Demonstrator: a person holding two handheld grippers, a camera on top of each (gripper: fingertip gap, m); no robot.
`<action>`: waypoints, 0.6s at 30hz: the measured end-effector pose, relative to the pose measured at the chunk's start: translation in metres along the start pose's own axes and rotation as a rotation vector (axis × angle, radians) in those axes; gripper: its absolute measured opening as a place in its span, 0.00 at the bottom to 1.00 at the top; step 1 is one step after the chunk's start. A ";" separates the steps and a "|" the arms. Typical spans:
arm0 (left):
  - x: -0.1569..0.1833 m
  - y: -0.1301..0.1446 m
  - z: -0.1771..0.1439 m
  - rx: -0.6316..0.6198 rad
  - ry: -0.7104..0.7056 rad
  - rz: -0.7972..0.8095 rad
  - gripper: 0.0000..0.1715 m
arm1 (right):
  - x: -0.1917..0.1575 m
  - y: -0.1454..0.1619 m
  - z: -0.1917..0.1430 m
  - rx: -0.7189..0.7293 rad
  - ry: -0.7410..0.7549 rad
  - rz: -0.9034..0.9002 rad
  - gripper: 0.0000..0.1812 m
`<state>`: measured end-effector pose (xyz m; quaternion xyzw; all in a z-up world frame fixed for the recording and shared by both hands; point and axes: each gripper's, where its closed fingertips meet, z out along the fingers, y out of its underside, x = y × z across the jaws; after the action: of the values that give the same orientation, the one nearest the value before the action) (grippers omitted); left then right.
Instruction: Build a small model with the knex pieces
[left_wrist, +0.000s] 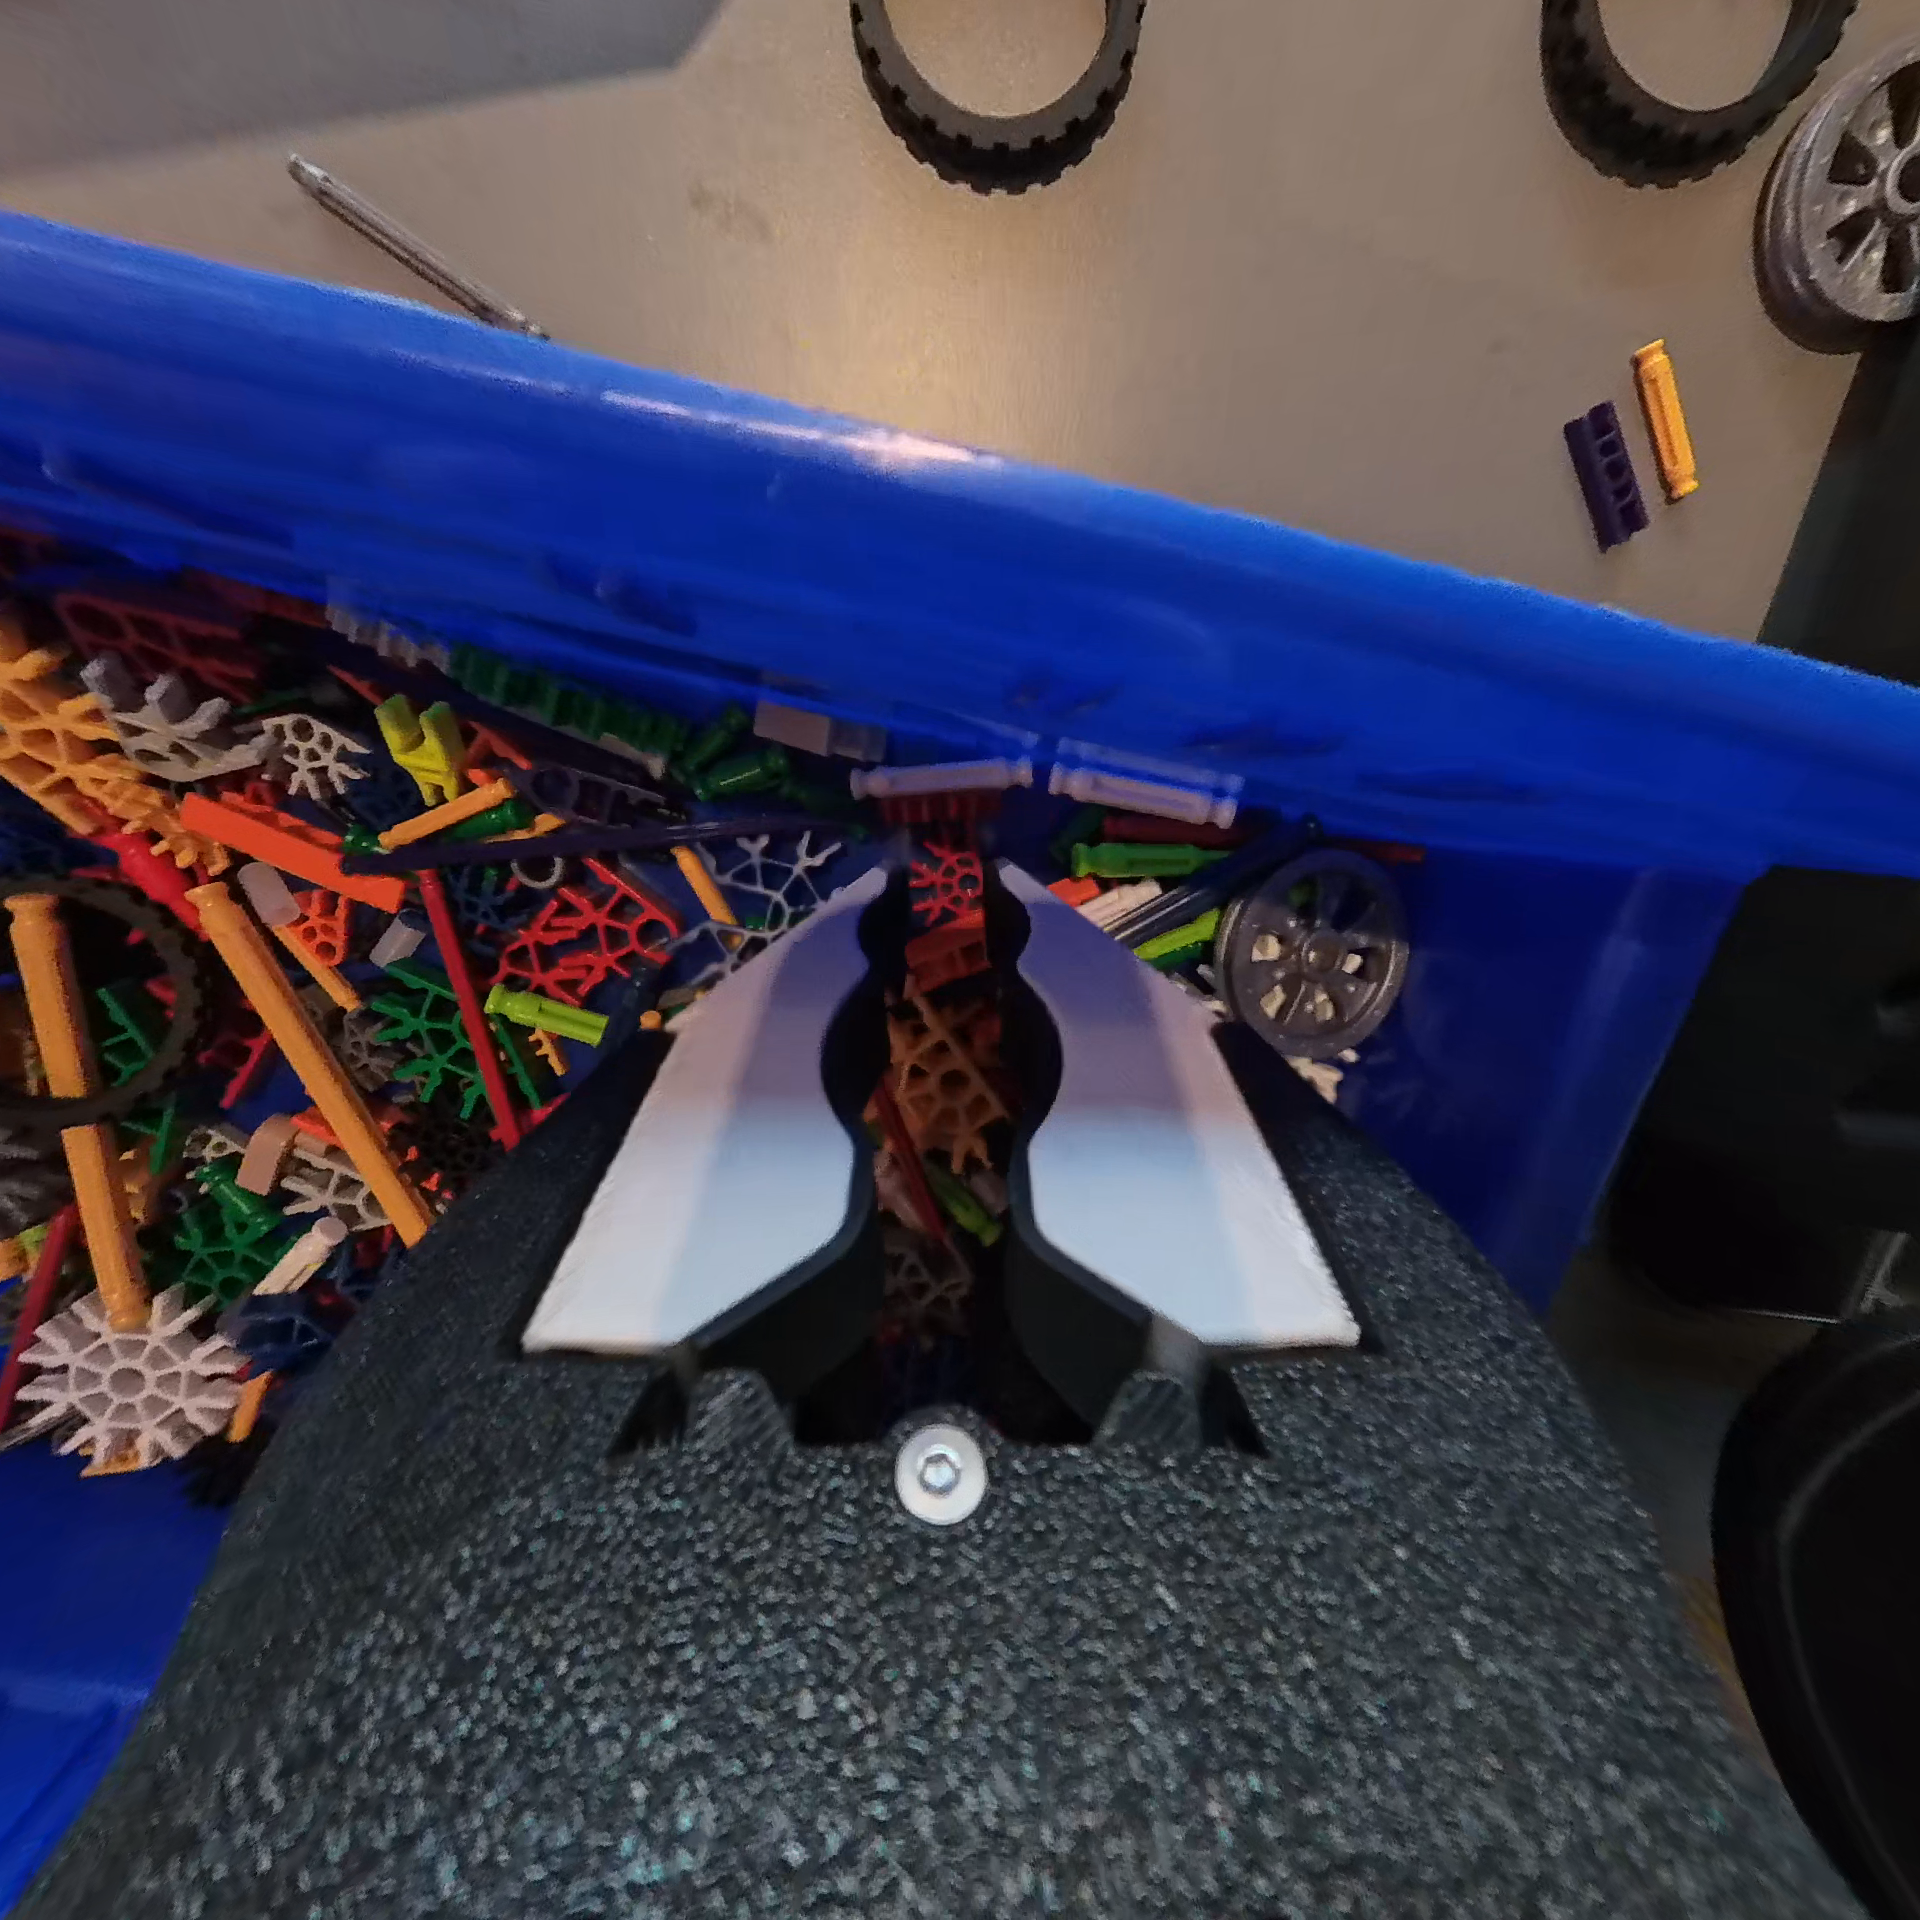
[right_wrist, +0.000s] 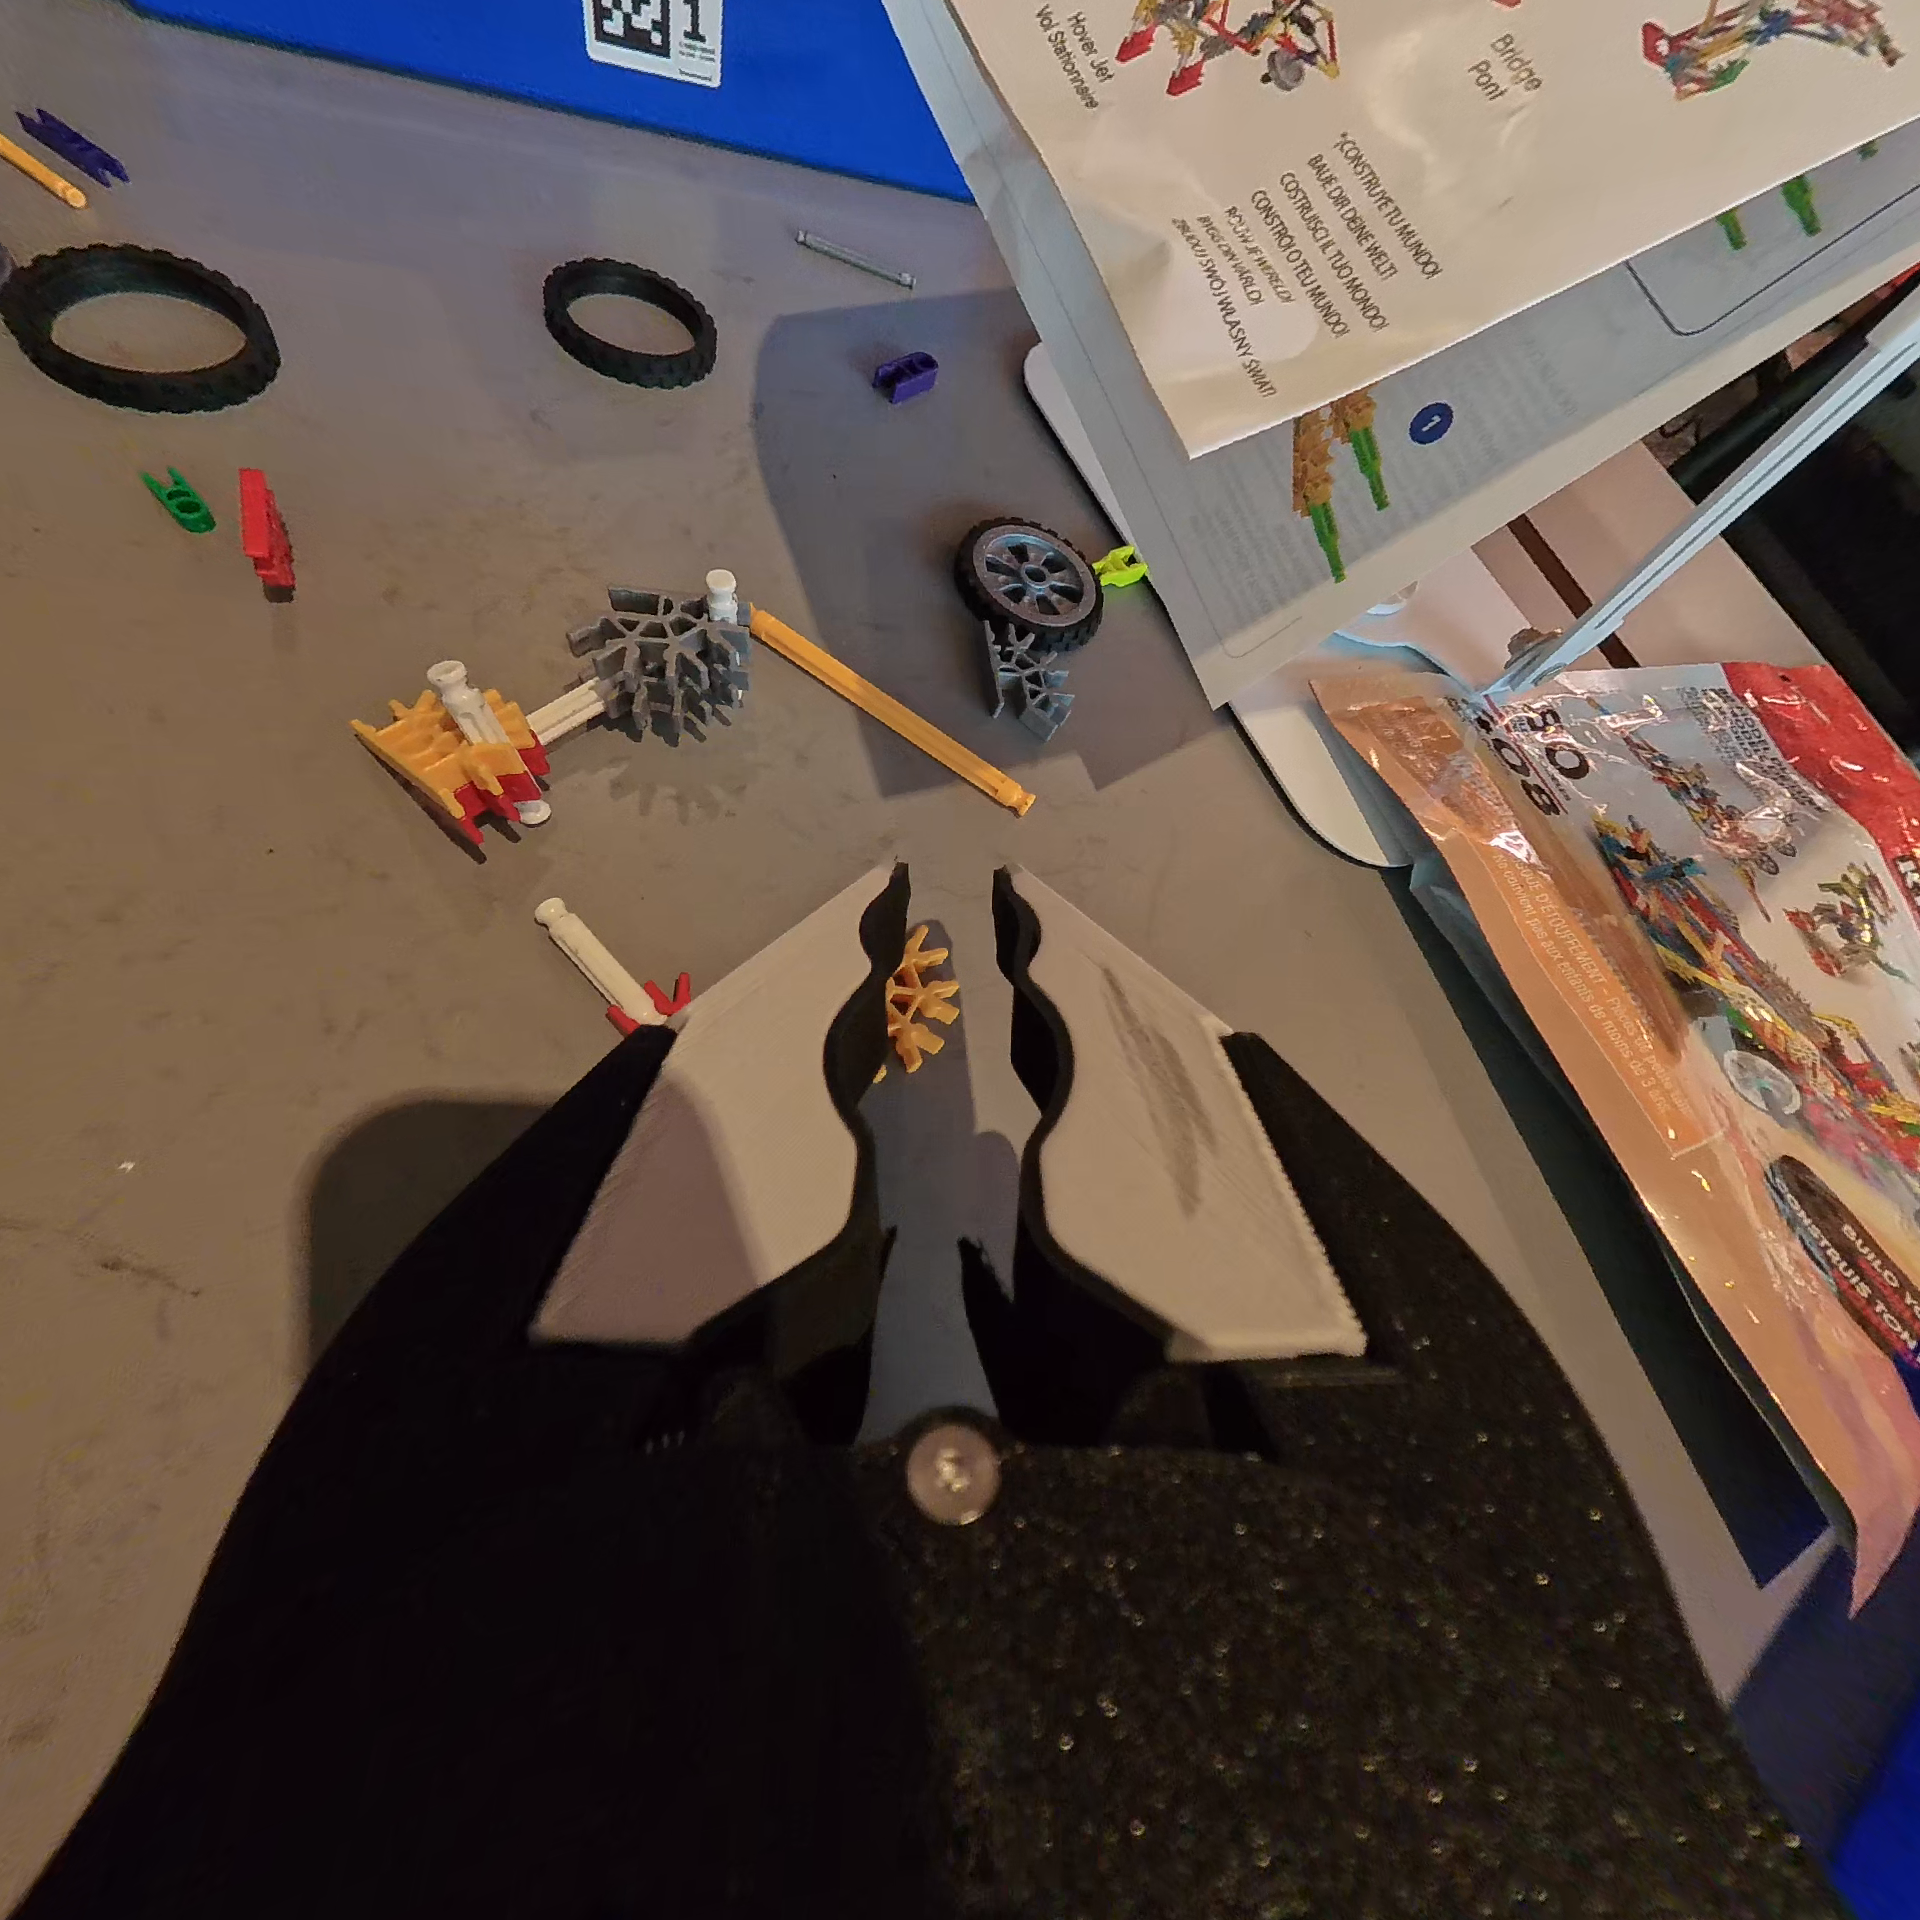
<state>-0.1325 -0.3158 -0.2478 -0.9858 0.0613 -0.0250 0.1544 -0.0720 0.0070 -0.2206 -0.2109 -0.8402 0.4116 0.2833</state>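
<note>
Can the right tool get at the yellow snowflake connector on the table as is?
Probably yes: the right tool is open, the yellow connector lies on the table between its fingers, nothing over it.

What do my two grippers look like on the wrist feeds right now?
Both match: left gripper and right gripper have speckled black bodies, pale grey fingers with wavy black inner pads, and a silver screw at the base. The right one's finger carries a dark smudge.

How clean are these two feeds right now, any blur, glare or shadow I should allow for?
Left wrist view: motion blur smears the blue bin rim, with a glare streak along it; the loose parts inside read softly. Right wrist view: sharper; the instruction booklet shadows the table, and the plastic bag shows glare.
</note>
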 end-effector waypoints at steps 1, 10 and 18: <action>-0.003 0.000 -0.003 0.006 -0.021 0.003 0.07 | 0.000 0.000 0.000 0.000 -0.001 -0.001 0.09; -0.013 -0.018 -0.054 0.076 -0.129 0.030 0.07 | -0.003 0.001 0.000 -0.008 -0.008 -0.015 0.09; -0.012 -0.088 -0.109 0.223 -0.245 0.117 0.07 | -0.006 0.001 0.000 -0.012 -0.020 -0.030 0.09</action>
<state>-0.1422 -0.2636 -0.1173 -0.9530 0.0961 0.0980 0.2702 -0.0673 0.0038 -0.2238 -0.1960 -0.8485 0.4043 0.2795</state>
